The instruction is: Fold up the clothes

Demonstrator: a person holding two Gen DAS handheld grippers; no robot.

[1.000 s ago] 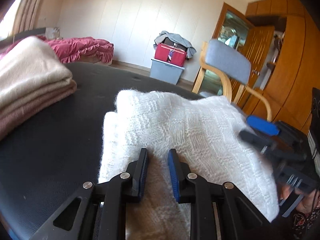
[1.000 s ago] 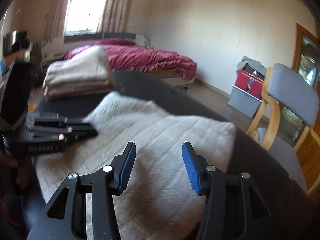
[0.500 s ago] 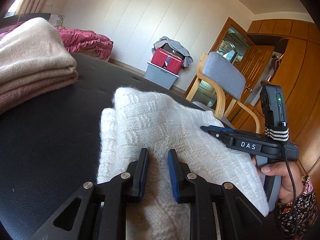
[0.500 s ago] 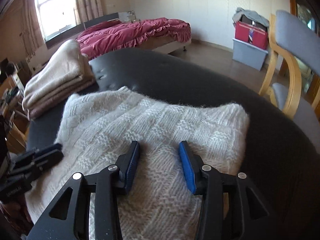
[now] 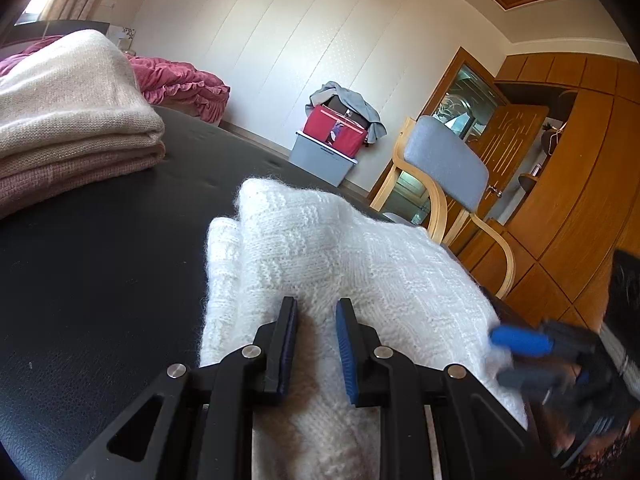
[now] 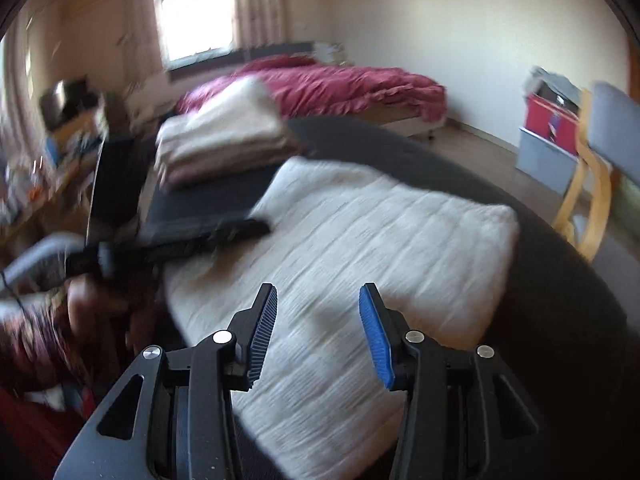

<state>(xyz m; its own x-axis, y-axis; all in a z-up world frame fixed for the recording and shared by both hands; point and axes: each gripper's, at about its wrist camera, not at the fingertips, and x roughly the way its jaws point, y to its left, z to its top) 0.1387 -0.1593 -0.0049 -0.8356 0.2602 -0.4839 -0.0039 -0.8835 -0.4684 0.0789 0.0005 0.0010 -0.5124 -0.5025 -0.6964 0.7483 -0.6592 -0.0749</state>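
A white knitted sweater [image 5: 340, 240] lies folded into a thick rectangle [image 6: 380, 240] on the black padded table [image 5: 100, 260]. My left gripper [image 5: 316, 312] rests on the sweater's near left part, its jaws a narrow gap apart with knit showing between them. In the blurred right wrist view it appears as a dark slab [image 6: 224, 234] on the sweater's left edge. My right gripper [image 6: 318, 300] hovers wide open over the sweater's near edge with nothing between its pads. It also shows, blurred, at the sweater's right corner [image 5: 496, 360].
A stack of folded beige and pink knitwear [image 5: 72, 120] sits at the table's far left [image 6: 224, 140]. A wooden chair with grey cushion [image 5: 444, 160] stands past the right edge. Beyond are a red-covered bed [image 6: 340, 80] and stacked storage boxes [image 5: 332, 136]. A person's hand [image 6: 88, 300] holds the left gripper.
My right gripper has opened wider and pulled back off the sweater, swinging fast so its view is blurred. My left gripper keeps the same gap and has barely shifted on the sweater.
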